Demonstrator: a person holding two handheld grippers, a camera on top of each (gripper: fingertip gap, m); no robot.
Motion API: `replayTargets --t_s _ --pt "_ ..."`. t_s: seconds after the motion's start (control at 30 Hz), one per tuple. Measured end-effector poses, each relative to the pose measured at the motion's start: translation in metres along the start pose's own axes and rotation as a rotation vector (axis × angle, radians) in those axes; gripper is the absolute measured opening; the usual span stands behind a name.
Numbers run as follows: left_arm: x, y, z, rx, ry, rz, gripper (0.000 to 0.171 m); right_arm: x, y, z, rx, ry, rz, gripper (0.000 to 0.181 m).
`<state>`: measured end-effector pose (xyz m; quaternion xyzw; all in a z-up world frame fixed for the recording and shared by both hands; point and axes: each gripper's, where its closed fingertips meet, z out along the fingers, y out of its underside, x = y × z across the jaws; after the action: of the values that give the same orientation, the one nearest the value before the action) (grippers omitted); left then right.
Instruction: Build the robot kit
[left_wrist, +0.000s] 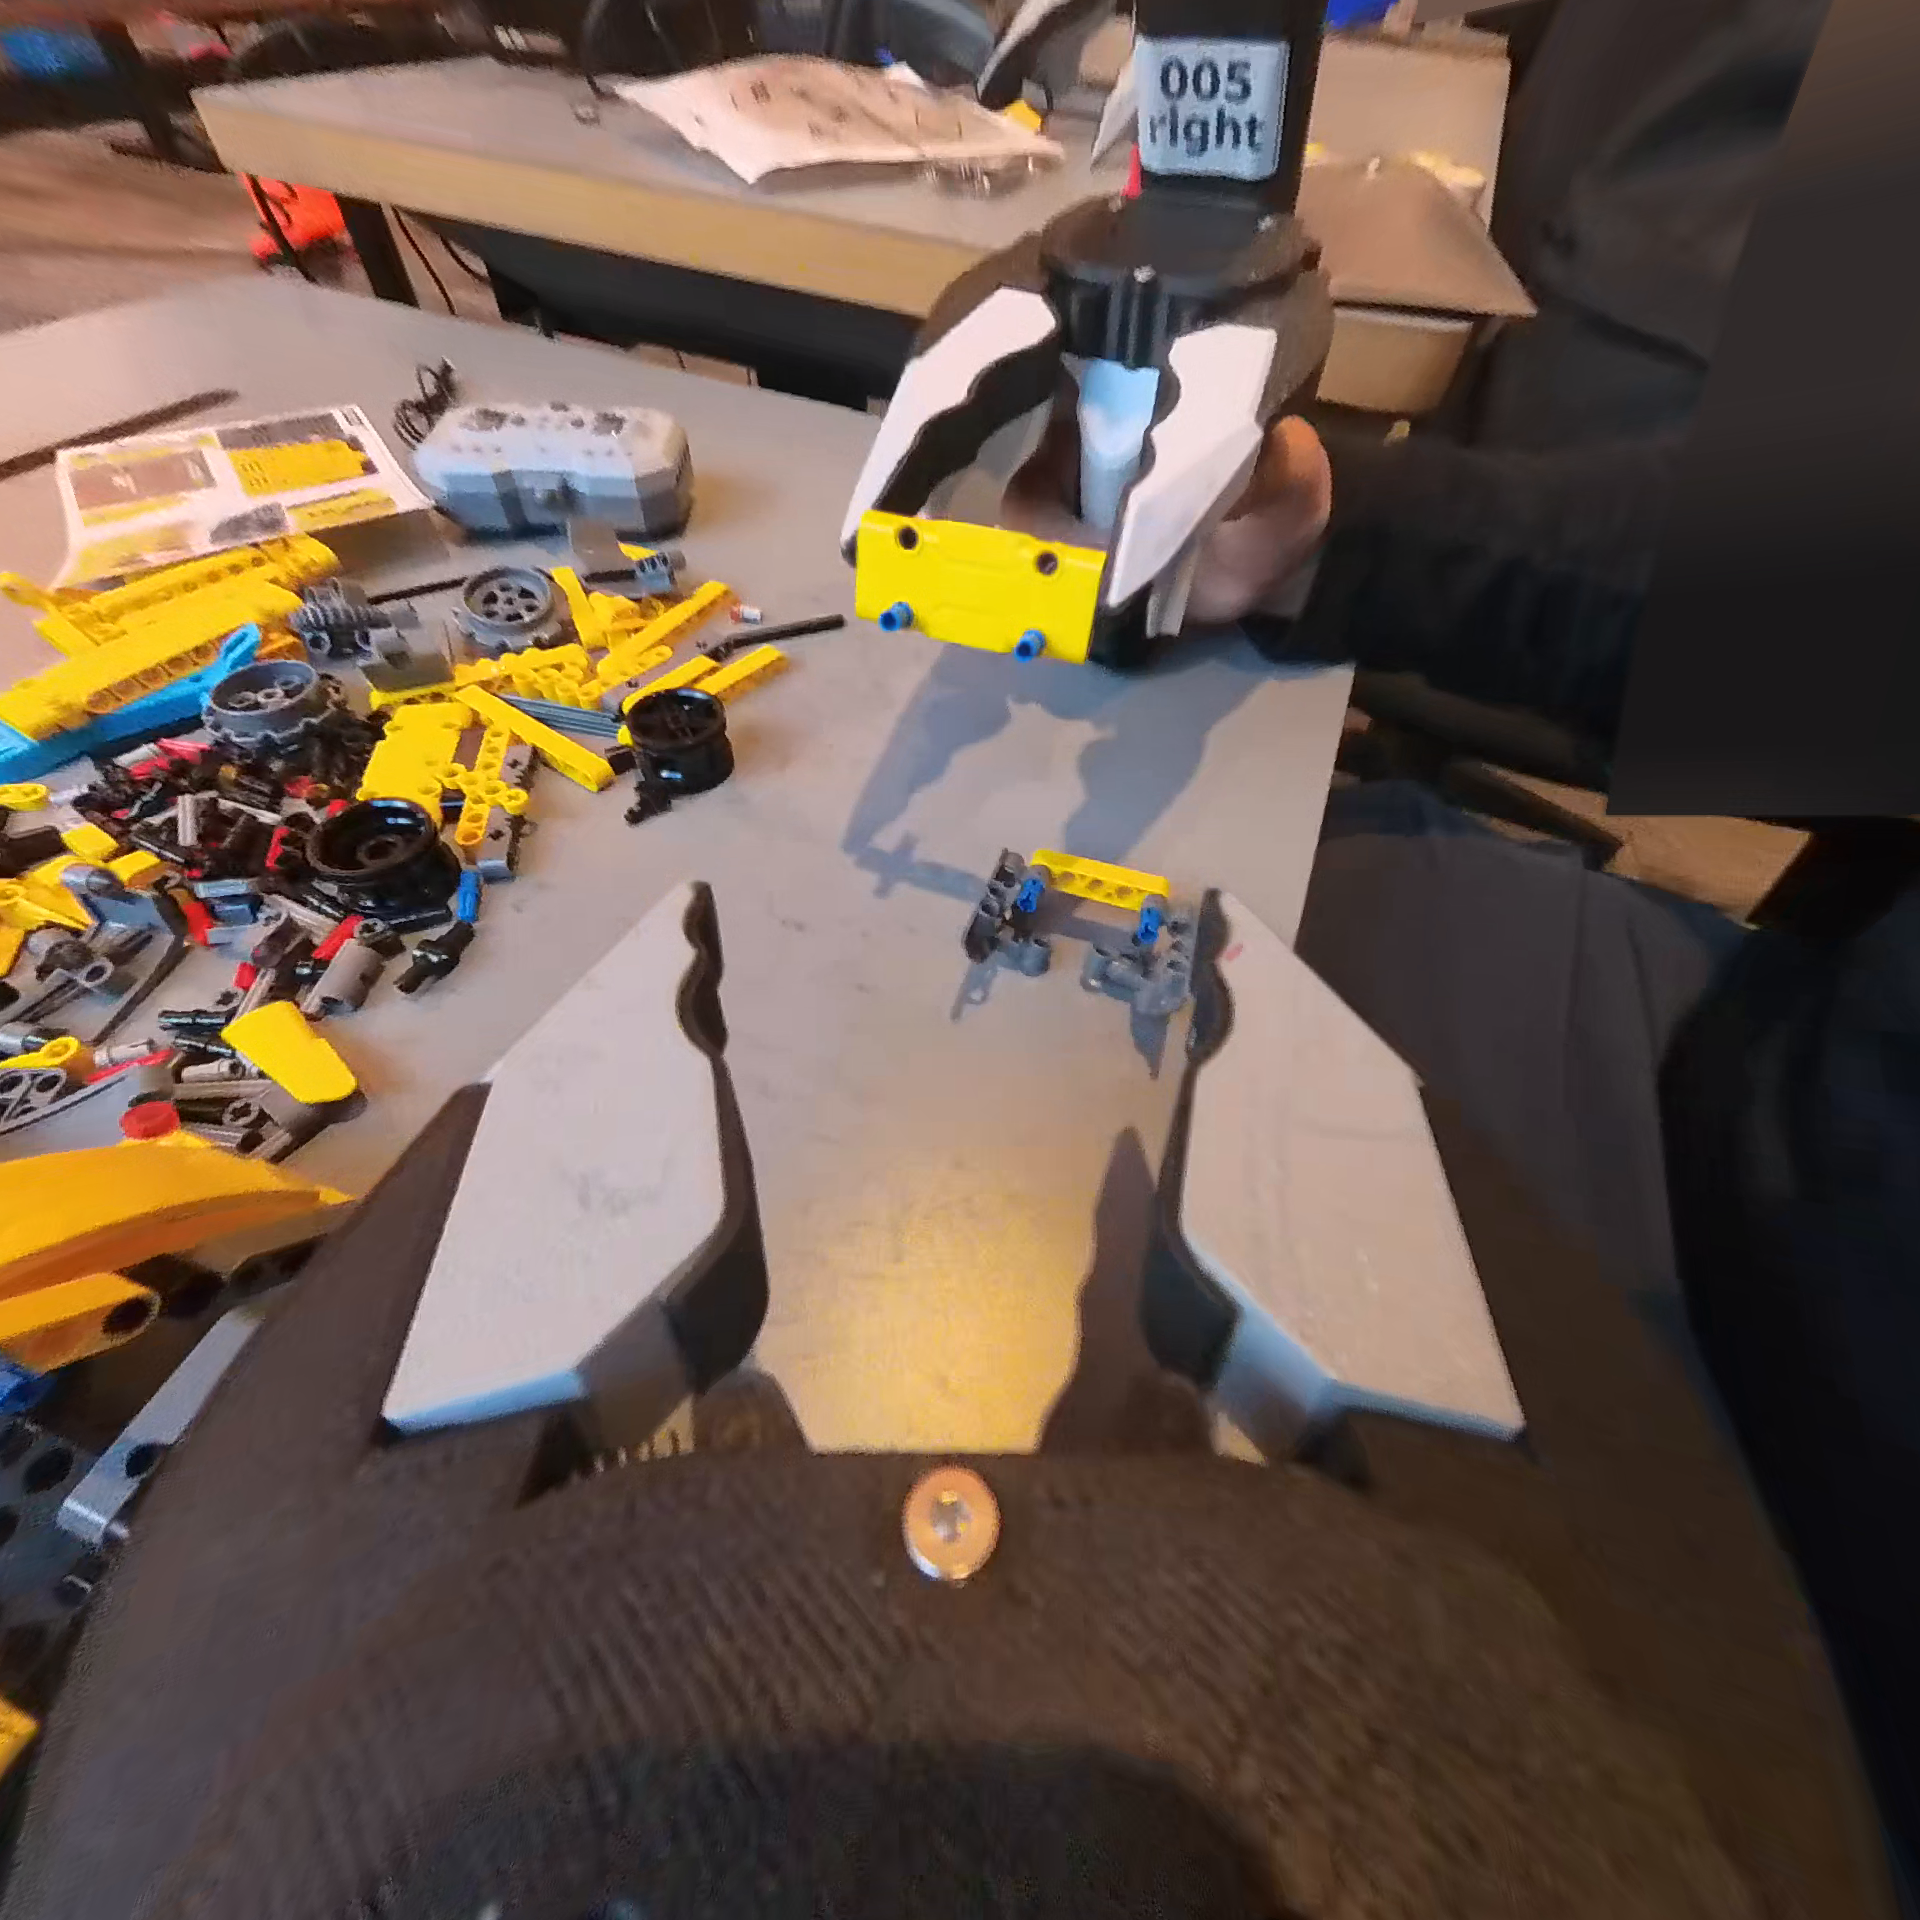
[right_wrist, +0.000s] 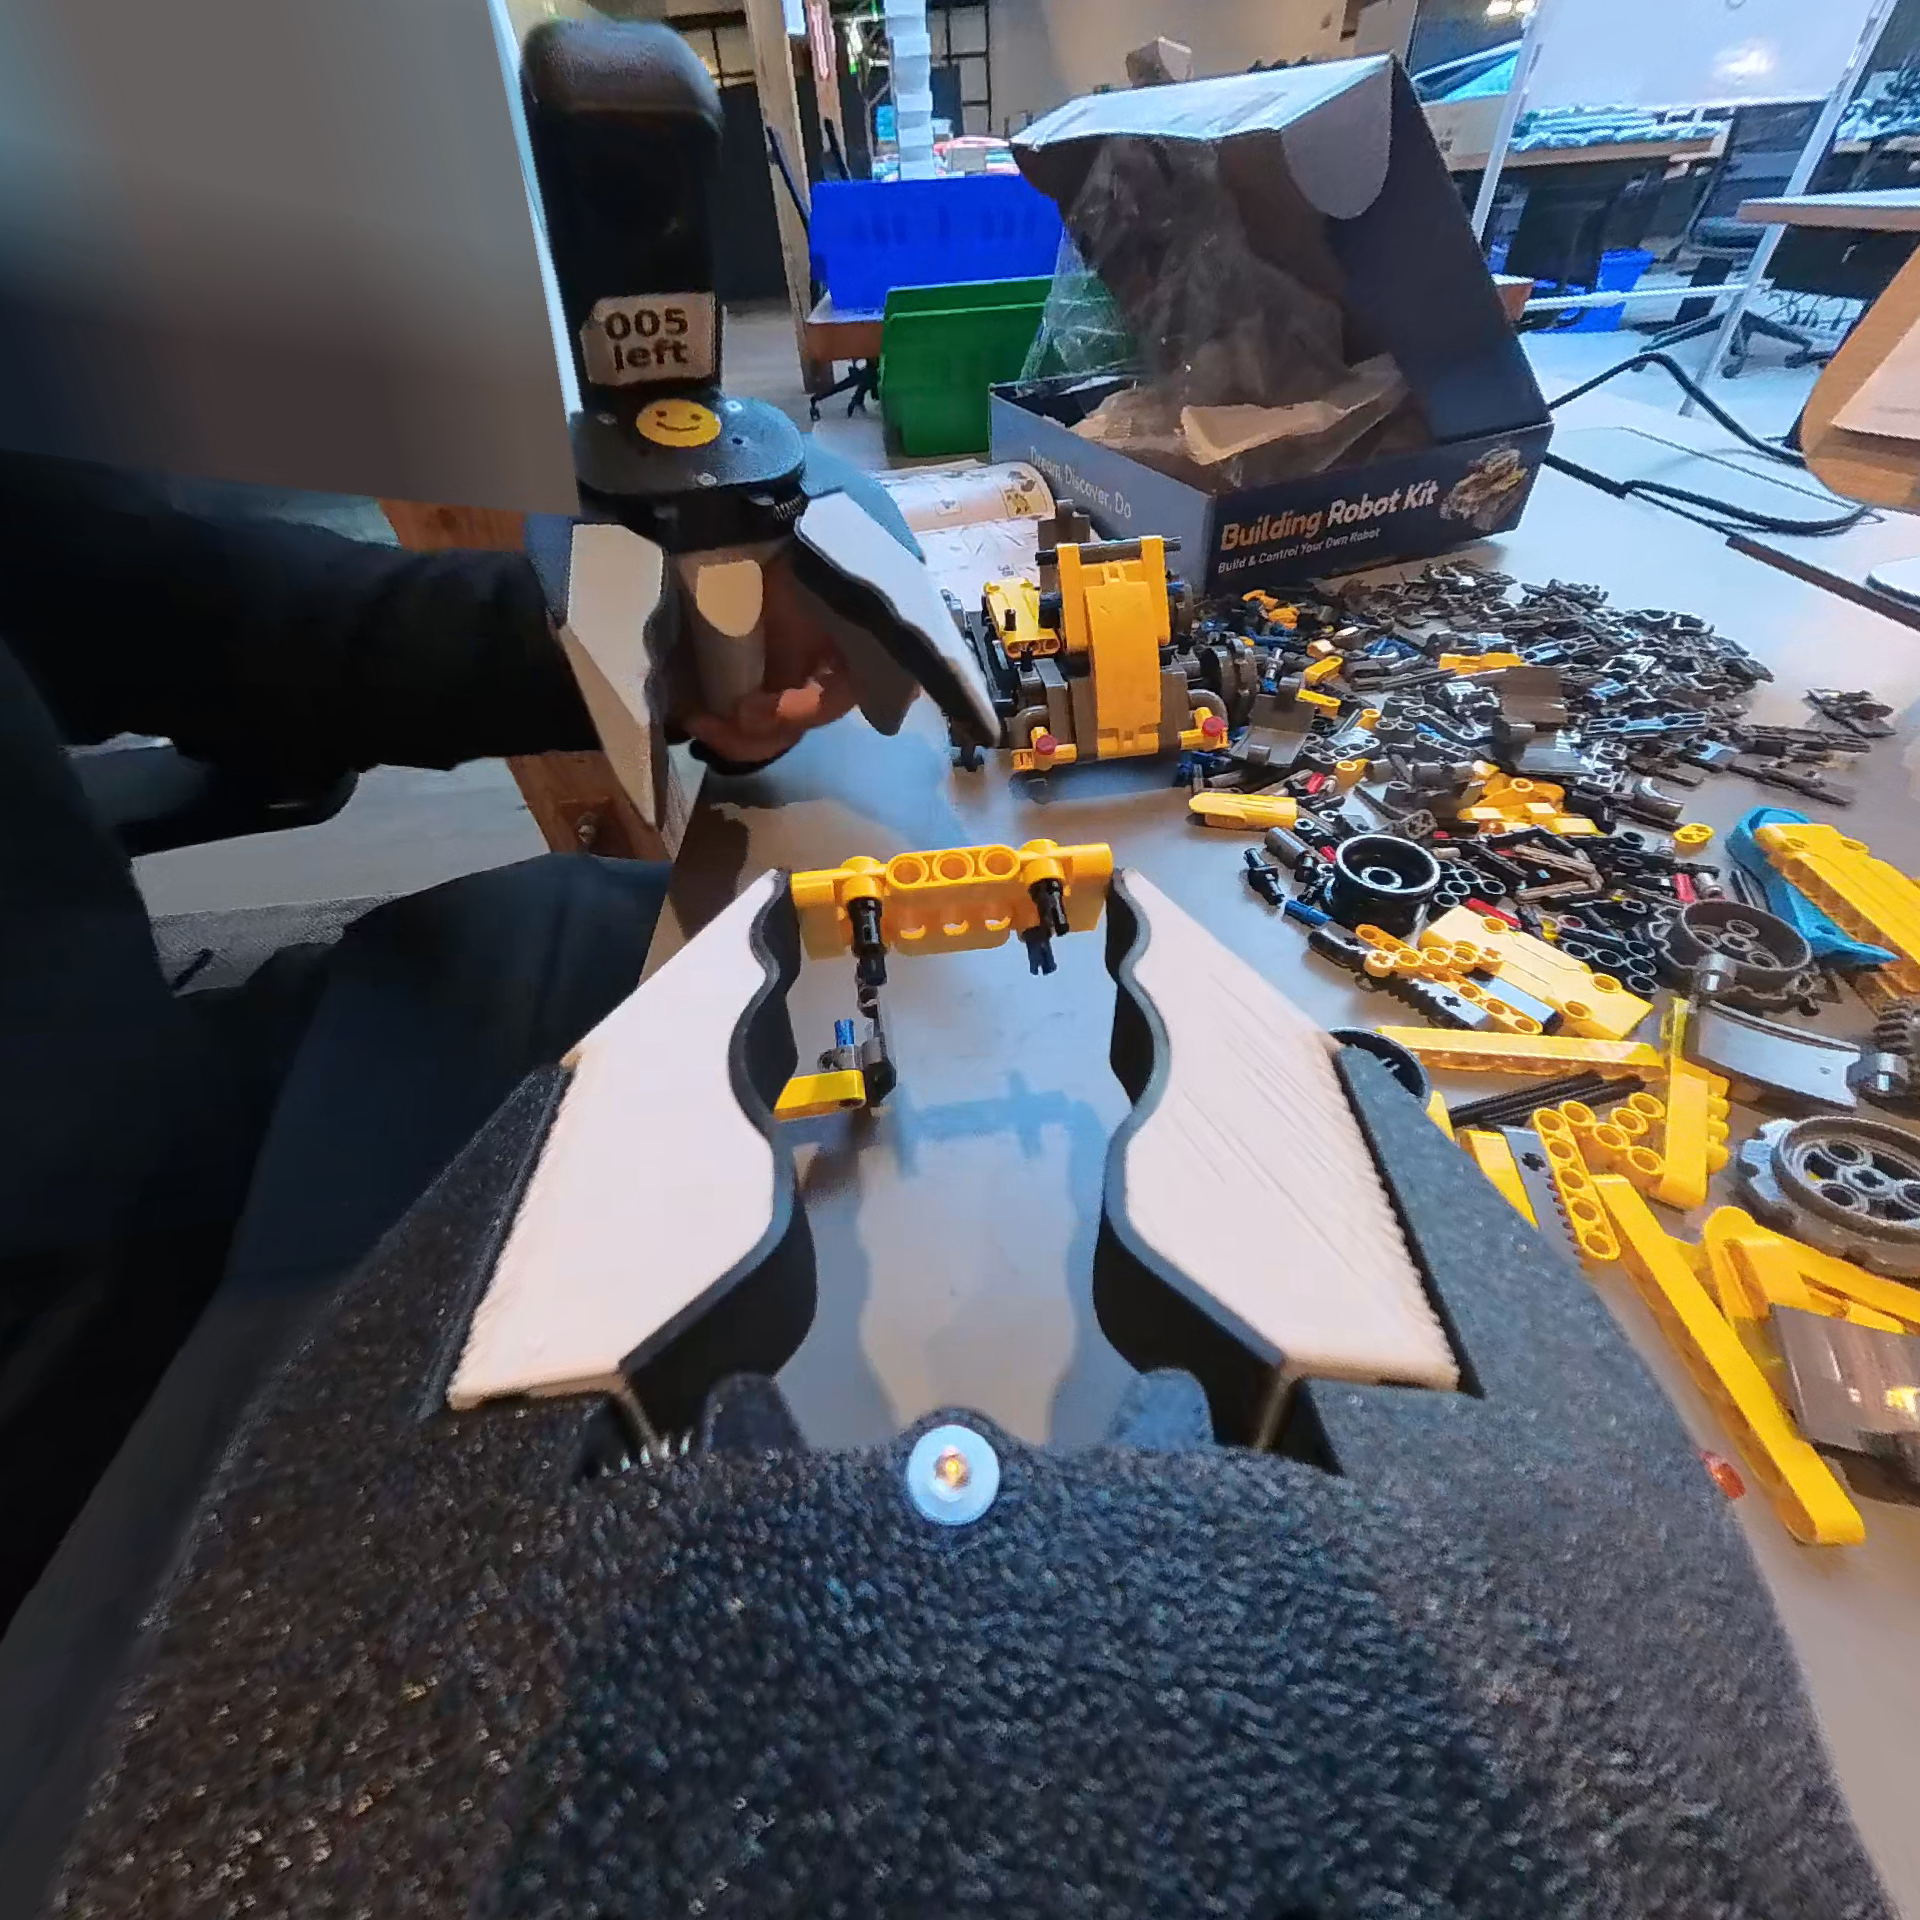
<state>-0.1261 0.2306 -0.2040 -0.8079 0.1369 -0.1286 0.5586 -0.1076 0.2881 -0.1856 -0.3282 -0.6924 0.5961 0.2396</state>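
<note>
A: A workshop, with a second desk behind; the grey table (left_wrist: 935, 748) carries everything, and a dark kit box (right_wrist: 1299, 343) stands at its far side. Beside that?

B: A half-built yellow vehicle (right_wrist: 1112, 644), then a loose heap of parts (right_wrist: 1558, 852) spreading out to three o'clock in the right wrist view.

A: And the right gripper (right_wrist: 951, 914)?

B: It pinches a yellow frame piece (right_wrist: 951, 896) by its two ends, long axis crosswise between the fingertips, black pins pointing down, lifted off the table.

A: The left gripper (left_wrist: 961, 925)?

B: Spread and empty, low over the table. A small grey-and-yellow assembly (left_wrist: 1081, 925) lies flat at its one o'clock, just beside the right fingertip. From the frame piece it sits towards six o'clock, directly below; the left gripper is the nearer one.
</note>
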Motion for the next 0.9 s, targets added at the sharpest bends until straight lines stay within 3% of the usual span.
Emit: replayTargets --t_s 0.17,0.4,0.57,0.63,0.7,0.8,0.9 --pt "0.013 0.002 0.011 -0.129 0.022 0.041 0.096 -0.001 0.000 0.000 0.003 0.011 -0.016 0.059" --pt "0.023 0.014 0.029 -0.294 0.037 0.138 0.091 -0.004 -0.002 -0.005 0.018 -0.011 0.000 0.059" --pt "0.034 0.022 0.050 -0.429 0.081 0.213 0.089 -0.019 0.004 -0.003 -0.025 -0.034 -0.091 0.059" --pt "0.035 0.038 0.057 -0.526 0.107 0.239 0.083 -0.022 0.006 -0.004 -0.034 -0.045 -0.099 0.059" --pt "0.035 0.054 0.058 -0.616 0.137 0.238 0.066 -0.022 0.006 -0.007 -0.029 -0.051 -0.084 0.059" --pt "0.033 0.055 0.056 -0.595 0.148 0.141 0.064 -0.022 0.006 -0.015 -0.024 -0.075 -0.029 0.059" --pt "0.037 0.037 0.050 -0.407 0.249 -0.122 0.062 -0.020 0.007 -0.022 -0.022 -0.127 0.116 0.059"
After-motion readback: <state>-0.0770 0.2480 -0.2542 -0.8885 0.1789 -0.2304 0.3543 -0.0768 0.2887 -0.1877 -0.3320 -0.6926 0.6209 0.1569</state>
